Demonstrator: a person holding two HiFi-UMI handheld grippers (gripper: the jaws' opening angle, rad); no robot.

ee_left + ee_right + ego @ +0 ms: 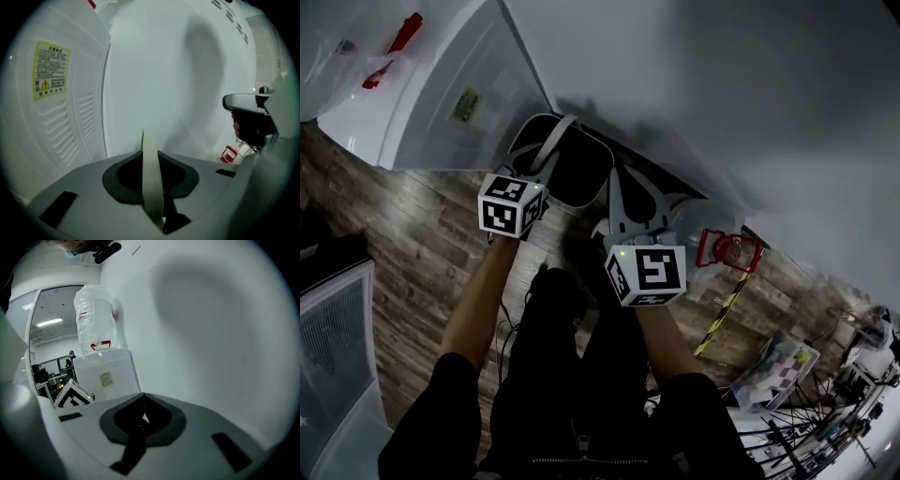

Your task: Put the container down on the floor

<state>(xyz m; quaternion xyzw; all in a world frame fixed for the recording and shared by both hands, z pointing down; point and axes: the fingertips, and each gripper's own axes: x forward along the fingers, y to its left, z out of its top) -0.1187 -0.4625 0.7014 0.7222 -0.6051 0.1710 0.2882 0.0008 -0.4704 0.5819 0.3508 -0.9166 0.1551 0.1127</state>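
While the container (pixel 574 173) is only pinched by its pale strap (pixel 150 164) in the left gripper (pixel 153 201), right gripper (pixel 140 422) closed, it could easily be dropped.

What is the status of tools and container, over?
Left tool shut on pale rim of container. Right tool shut, nothing seen in it. Container over wood floor, contact unclear. White dispenser close by.

a yellow label (pixel 48 70) is stuck on the ribbed side of the white water dispenser (pixel 79 154). it carries a black warning triangle and rows of small print too fine to read. the left cube (pixel 512 204) and the right cube (pixel 646 273) bear only black-and-white square markers, no letters.
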